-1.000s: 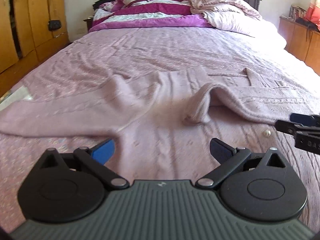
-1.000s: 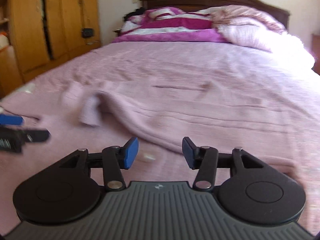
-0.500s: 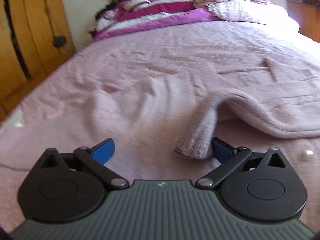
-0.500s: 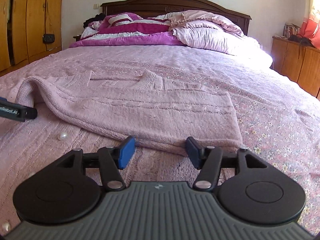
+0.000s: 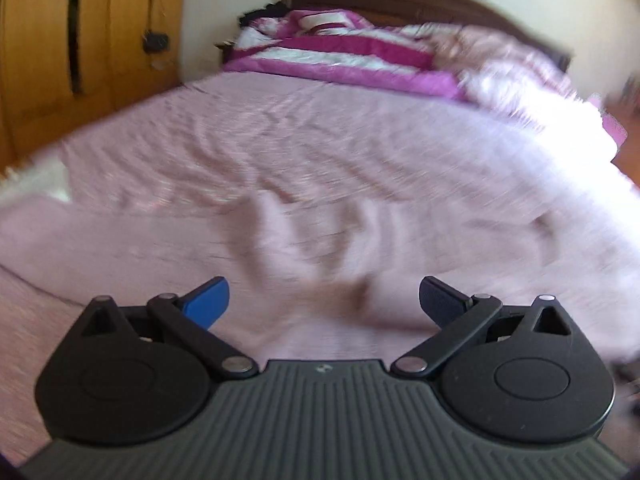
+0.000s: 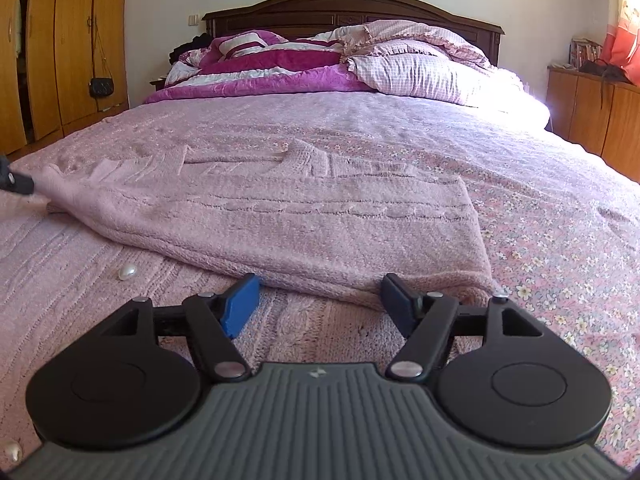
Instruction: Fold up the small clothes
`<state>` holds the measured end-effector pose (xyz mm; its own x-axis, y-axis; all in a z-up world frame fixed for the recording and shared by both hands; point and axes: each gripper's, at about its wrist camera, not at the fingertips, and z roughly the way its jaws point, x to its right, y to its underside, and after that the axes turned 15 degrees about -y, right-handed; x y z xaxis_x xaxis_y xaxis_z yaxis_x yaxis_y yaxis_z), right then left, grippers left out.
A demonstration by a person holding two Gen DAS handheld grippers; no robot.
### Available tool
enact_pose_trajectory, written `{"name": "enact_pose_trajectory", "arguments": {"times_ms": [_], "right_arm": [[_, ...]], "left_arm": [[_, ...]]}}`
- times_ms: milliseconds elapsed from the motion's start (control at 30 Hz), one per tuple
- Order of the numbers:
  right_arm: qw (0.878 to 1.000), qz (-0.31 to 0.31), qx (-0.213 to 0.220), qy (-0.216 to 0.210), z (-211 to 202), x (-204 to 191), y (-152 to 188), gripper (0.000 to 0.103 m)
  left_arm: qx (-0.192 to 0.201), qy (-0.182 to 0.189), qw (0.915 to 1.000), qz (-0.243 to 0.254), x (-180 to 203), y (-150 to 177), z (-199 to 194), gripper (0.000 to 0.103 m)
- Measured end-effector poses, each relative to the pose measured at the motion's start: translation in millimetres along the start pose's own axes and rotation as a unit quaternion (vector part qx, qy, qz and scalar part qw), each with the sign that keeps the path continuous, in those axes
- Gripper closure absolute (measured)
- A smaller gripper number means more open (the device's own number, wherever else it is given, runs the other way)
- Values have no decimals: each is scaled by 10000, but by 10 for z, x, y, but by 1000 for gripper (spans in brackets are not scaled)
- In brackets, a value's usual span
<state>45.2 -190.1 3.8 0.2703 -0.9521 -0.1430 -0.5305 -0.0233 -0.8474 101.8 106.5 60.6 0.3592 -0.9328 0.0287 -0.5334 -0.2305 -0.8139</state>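
A pale pink knitted cardigan (image 6: 304, 216) lies spread on the bed, one side folded over its body; a pearl button (image 6: 128, 271) shows on the layer beneath. My right gripper (image 6: 320, 304) sits low at the near edge of the fold. Its jaws are opening, with the folded edge just ahead of the tips and the pads pressing on nothing. My left gripper (image 5: 324, 300) stands wide open over blurred pink knit (image 5: 280, 240), holding nothing. In the right wrist view its tip (image 6: 16, 182) shows at the far left, next to the sleeve end (image 6: 52, 184).
The flowered pink bedspread (image 6: 560, 240) runs right of the cardigan. Folded magenta quilts (image 6: 272, 68) and a checked duvet (image 6: 420, 68) are piled by the dark headboard (image 6: 352, 8). Wooden wardrobes (image 6: 60, 48) stand left, a low cabinet (image 6: 592, 112) right.
My right gripper settled low at the folded edge and its jaws widened. The left view swung left and rolled; the sleeve cuff that lay by its right finger is gone from between the fingers.
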Motion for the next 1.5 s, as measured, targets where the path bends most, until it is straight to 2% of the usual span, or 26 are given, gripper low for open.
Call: {"name": "enact_pose_trajectory", "arguments": {"times_ms": [100,167,267,367,400,433,467,500,533,567,633,700,833,900,967,1000,1100,1233,1367,1433,1467,1500], "right_arm": [[10000,19,22,-10,-5,-4,9,28],[10000,29,36,-14,-9,-4,9,28],[9999,74,67,-46,-24,7,14,27],[9997,155,113,-116,-42,39,18,27],[9996,192,131,-147,-48,54,17,27],[9995,228,148,-181,-54,67,18,27],[9993,264,163,-211,-59,78,19,26],[9991,292,175,-235,-64,86,21,26],[9990,313,185,-249,-67,89,22,26],[9990,322,191,-258,-69,90,22,26],[9990,323,194,-261,-71,86,22,26],[9990,313,187,-252,-70,87,21,26],[9991,296,186,-243,-76,79,23,26],[9991,299,184,-244,-74,80,22,26],[9991,300,185,-248,-78,77,21,26],[9991,301,186,-250,-78,80,20,26],[9991,303,186,-251,-77,80,20,26],[9991,288,179,-240,-76,79,18,26],[9991,288,181,-241,-78,77,16,26],[9992,284,177,-239,-76,79,16,26],[9992,282,176,-237,-77,77,16,26],[9992,281,177,-237,-77,80,16,26]], "left_arm": [[-307,634,9967,-394,-16,-65,15,0],[-576,663,9948,-507,39,-82,121,0],[-742,692,9935,-509,155,-66,285,4],[-1094,820,9891,-537,221,-71,514,30],[-1212,872,9870,-591,232,-59,585,35],[-1220,917,9864,-614,238,-52,635,44],[-1153,934,9872,-588,258,-51,660,59],[-1044,896,9892,-515,269,-48,656,69],[-880,865,9914,-439,277,-54,633,89],[-652,895,9930,-403,264,-73,585,90],[-112,914,9951,-365,235,-103,437,90],[81,774,9966,-256,250,-123,383,90],[-281,585,9979,39,327,-104,515,88],[-408,562,9976,-35,305,-77,541,80],[-529,702,9958,-276,236,-69,545,62],[-598,851,9939,-372,188,-57,526,59],[-786,1283,9882,-295,148,-36,461,57],[-801,1431,9865,25,158,33,369,50],[-758,1359,9872,337,218,129,406,40],[-711,1394,9867,450,265,171,454,41],[-638,1406,9866,528,292,180,460,50],[-616,1452,9855,627,318,181,466,65]]}}
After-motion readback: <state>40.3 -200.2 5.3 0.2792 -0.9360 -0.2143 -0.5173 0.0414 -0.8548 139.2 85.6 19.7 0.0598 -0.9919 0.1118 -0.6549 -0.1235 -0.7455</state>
